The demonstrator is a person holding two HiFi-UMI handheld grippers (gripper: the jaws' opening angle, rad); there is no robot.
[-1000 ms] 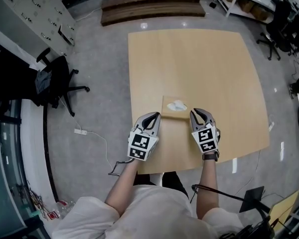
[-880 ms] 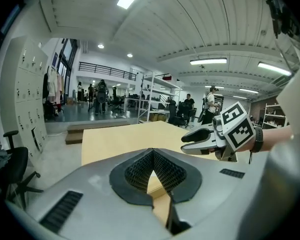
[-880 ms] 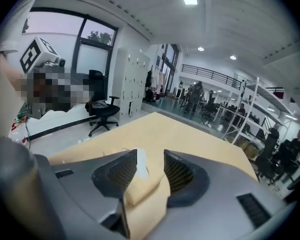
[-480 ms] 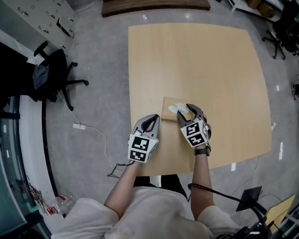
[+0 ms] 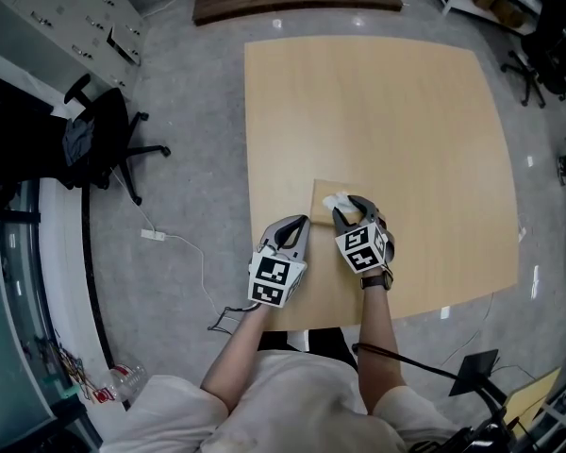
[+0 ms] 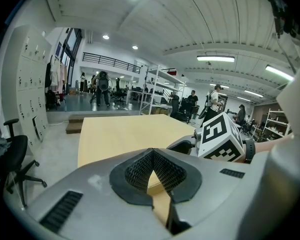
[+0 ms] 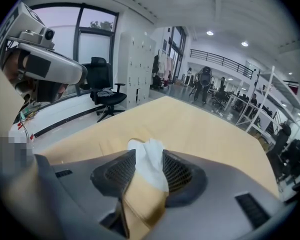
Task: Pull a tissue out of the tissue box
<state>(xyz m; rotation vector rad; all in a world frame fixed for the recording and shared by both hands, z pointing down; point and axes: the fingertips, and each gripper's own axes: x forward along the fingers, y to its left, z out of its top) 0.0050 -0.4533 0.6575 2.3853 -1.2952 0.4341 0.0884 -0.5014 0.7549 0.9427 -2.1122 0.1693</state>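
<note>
Looking down in the head view, I hold both grippers over the near edge of the tan table. The tissue box sits on the table just ahead of me, and the white tissue sticks up from its top. My right gripper is over the box with its tips on either side of the tissue. My left gripper is close beside the box's near left corner; I cannot tell whether it touches.

In the left gripper view, my left jaws are pressed together at the tips with nothing between them. The table stretches ahead, and the right gripper's marker cube shows at the right.

In the right gripper view, my right jaws have just been opening and stand spread wide. The tissue rises between the two pads, and they do not pinch it. Below them lies the tan top of the box.
</note>
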